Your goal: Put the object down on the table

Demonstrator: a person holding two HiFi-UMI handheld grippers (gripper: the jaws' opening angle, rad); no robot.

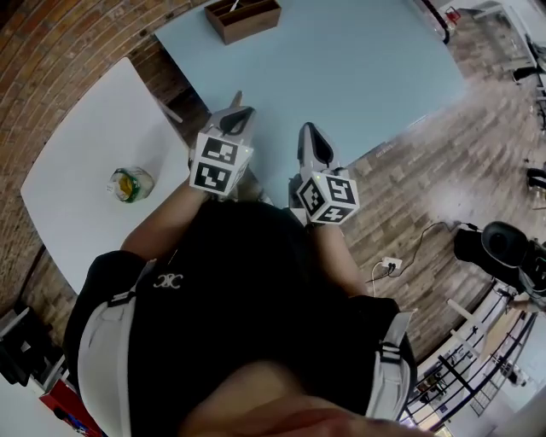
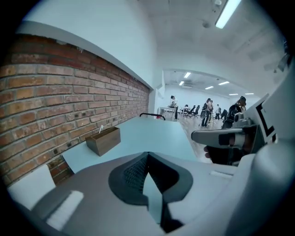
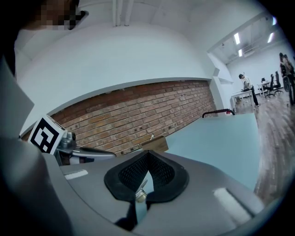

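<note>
A small glass jar [image 1: 130, 183] with yellow and green contents stands on the white table [image 1: 77, 162] at the left, with no gripper touching it. I hold my left gripper [image 1: 236, 114] shut and empty in front of the person's chest, to the right of the jar, over the gap between the two tables. In the left gripper view its jaws [image 2: 147, 156] meet with nothing between them. Just to the right, my right gripper [image 1: 309, 131] points at the light blue table [image 1: 341, 60]. Its jaws [image 3: 148, 154] are also shut and empty.
A brown wooden box [image 1: 242, 17] sits at the far end of the light blue table, near the brick wall [image 2: 55, 106]. Wood floor with a cable and socket [image 1: 391, 265] lies to the right. Several people stand far down the room [image 2: 207, 110].
</note>
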